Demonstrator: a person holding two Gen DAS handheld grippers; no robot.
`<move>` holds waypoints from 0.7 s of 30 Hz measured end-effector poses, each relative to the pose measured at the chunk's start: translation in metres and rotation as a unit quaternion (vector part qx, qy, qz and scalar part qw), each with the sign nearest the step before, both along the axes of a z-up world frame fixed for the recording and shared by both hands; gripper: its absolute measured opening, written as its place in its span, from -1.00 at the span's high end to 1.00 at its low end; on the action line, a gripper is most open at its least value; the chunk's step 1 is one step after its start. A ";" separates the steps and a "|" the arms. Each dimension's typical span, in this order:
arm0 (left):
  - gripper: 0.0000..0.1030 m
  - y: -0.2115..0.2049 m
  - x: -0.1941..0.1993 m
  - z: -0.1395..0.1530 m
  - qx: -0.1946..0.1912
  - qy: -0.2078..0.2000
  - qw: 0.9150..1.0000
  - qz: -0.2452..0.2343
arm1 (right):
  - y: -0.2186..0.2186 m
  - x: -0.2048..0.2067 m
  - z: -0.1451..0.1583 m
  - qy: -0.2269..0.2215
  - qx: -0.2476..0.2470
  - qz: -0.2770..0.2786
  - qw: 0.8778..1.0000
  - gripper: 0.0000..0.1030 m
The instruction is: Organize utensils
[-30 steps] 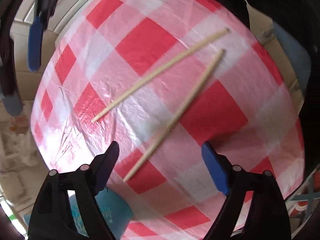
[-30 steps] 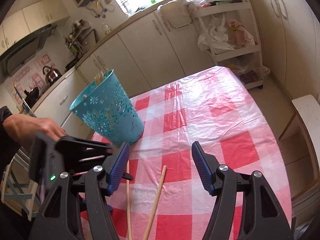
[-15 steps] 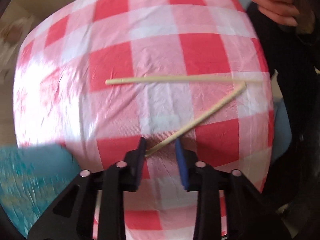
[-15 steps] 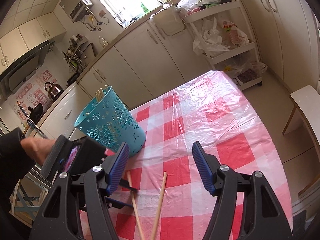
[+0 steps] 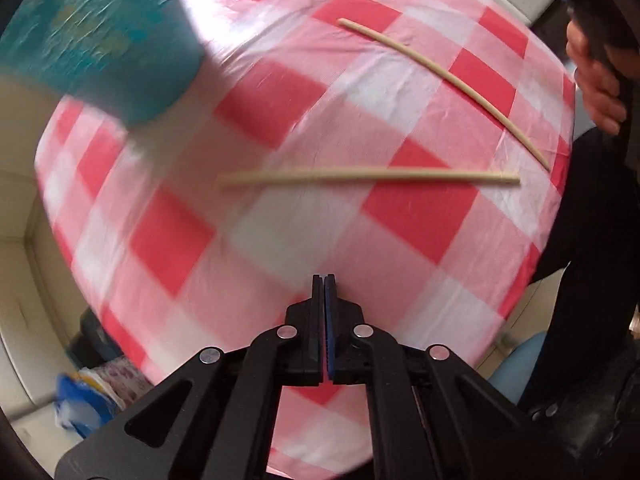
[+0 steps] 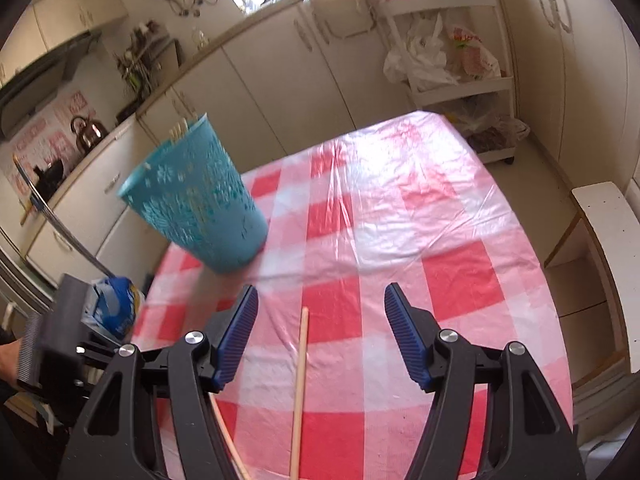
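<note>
Left wrist view: two pale wooden chopsticks (image 5: pixel 368 176) lie loose on the red-and-white checked plastic tablecloth (image 5: pixel 420 216), one straight across mid-frame, the other (image 5: pixel 448 76) slanting toward the right edge
In the right wrist view the blue perforated plastic utensil cup (image 6: pixel 200 204) at centre left already holds several sticks, so the sorting looks partly done, with these two left to collect; the left gripper (image 5: pixel 324 284) at bottom centre has its jaws pressed flat together with nothing between them and the nearer chopstick well apart from its tips, while the right gripper (image 6: pixel 320 332) stands open and empty above one stick's end (image 6: pixel 302 360) in its lower frame
</note>
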State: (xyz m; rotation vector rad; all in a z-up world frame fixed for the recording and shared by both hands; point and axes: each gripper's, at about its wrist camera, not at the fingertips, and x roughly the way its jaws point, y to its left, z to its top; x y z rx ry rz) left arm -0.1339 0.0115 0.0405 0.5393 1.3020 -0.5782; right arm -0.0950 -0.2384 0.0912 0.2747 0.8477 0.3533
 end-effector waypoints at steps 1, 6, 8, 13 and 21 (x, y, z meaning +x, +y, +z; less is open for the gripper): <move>0.97 -0.004 -0.013 0.004 0.001 -0.031 0.999 -0.028 | -0.001 -0.001 0.000 0.000 0.003 0.000 1.000 -0.24; 0.55 -0.048 -0.061 0.014 0.067 -0.189 0.948 -0.248 | 0.001 -0.001 -0.001 0.000 0.010 -0.001 1.000 -0.24; -0.11 -0.056 -0.052 0.013 0.081 -0.210 0.932 -0.284 | 0.004 -0.001 -0.002 0.001 0.006 0.003 1.000 -0.24; -0.15 -0.080 -0.030 0.000 0.109 -0.181 0.898 -0.385 | -0.002 0.000 -0.002 0.002 0.013 -0.005 1.000 -0.24; 0.80 -0.113 -0.009 -0.016 0.063 -0.059 0.915 -0.394 | -0.007 -0.001 0.005 -0.009 0.030 -0.001 0.999 -0.24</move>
